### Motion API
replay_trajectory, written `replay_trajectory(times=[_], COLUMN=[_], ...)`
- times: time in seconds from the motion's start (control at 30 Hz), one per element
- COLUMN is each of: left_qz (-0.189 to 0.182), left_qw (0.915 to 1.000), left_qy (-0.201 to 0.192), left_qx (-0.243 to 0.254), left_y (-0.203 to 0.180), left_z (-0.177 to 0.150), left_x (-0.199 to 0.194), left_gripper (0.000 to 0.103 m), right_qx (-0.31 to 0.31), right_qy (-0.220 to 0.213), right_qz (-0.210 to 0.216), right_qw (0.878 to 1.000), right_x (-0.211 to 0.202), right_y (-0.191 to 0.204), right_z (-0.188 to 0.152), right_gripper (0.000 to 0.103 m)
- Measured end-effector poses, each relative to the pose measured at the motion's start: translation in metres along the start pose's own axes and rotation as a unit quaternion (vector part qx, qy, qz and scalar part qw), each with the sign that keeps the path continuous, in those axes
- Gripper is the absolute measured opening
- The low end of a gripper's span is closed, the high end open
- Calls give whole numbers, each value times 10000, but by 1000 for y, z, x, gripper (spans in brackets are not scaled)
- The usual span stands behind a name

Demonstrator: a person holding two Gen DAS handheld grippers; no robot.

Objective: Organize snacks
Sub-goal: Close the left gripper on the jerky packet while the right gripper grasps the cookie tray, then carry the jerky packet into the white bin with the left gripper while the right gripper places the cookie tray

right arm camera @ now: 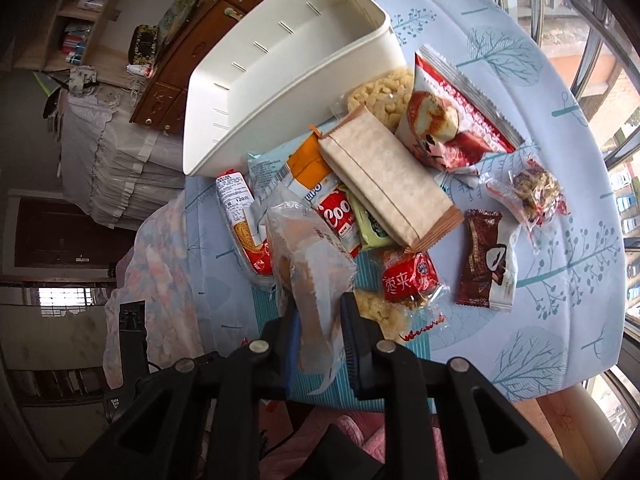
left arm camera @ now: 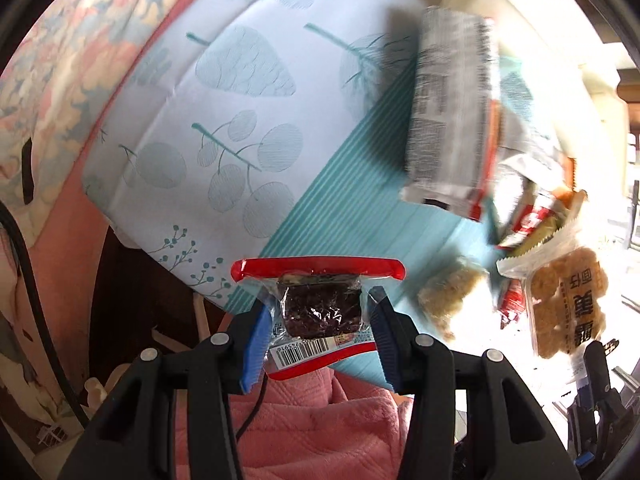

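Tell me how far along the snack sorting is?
Early. The white bin looks empty, so nothing is sorted yet. In hand: the left gripper is shut on a dark snack bar, the right gripper on a clear bread packet. Left: the snack pile on the table.

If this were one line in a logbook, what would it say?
left gripper: shut on dark snack pack | right gripper: shut on clear packet | white bin: empty

snack pile (right arm camera: 384, 184) lies on the table (right arm camera: 560, 240), with the bin (right arm camera: 280, 92) just behind it.
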State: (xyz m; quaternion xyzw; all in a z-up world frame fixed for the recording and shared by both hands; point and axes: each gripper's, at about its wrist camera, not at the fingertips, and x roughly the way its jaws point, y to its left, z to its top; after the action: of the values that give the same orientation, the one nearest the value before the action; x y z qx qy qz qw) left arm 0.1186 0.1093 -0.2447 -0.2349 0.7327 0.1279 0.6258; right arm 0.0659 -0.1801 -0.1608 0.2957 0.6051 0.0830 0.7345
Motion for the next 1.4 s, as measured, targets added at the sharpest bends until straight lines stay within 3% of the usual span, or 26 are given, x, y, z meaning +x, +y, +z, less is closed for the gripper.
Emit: replay_trajectory(times=[0.37, 0.67, 0.93, 1.17, 1.4], left_qz=[-178, -353, -801, -1215, -1533], left_qw=[9951, 9844, 9673, 9426, 9215], left_qy=[-723, -1236, -1662, -2204, -2584], left_qx=[648, 1198, 1738, 2197, 2461], left_y=[-40, -81, -114, -142, -161], left_z=[-31, -18, 2, 23, 60], left_x=[-65, -133, -161, -178, -171], left_gripper=[46, 46, 46, 46, 46], right_qx=[-748, -1336, -1590, -1749, -1926], right_qy=[-930, -1653, -2220, -2668, -2945], right_qz=[151, 71, -134, -304, -451], right_qw=[9927, 9771, 9619, 9472, 9349], right_x=[-51, -77, -89, -85, -66], right_y=[28, 56, 74, 86, 94], right_z=[7, 23, 49, 75, 105], right_gripper=[19, 19, 19, 18, 18])
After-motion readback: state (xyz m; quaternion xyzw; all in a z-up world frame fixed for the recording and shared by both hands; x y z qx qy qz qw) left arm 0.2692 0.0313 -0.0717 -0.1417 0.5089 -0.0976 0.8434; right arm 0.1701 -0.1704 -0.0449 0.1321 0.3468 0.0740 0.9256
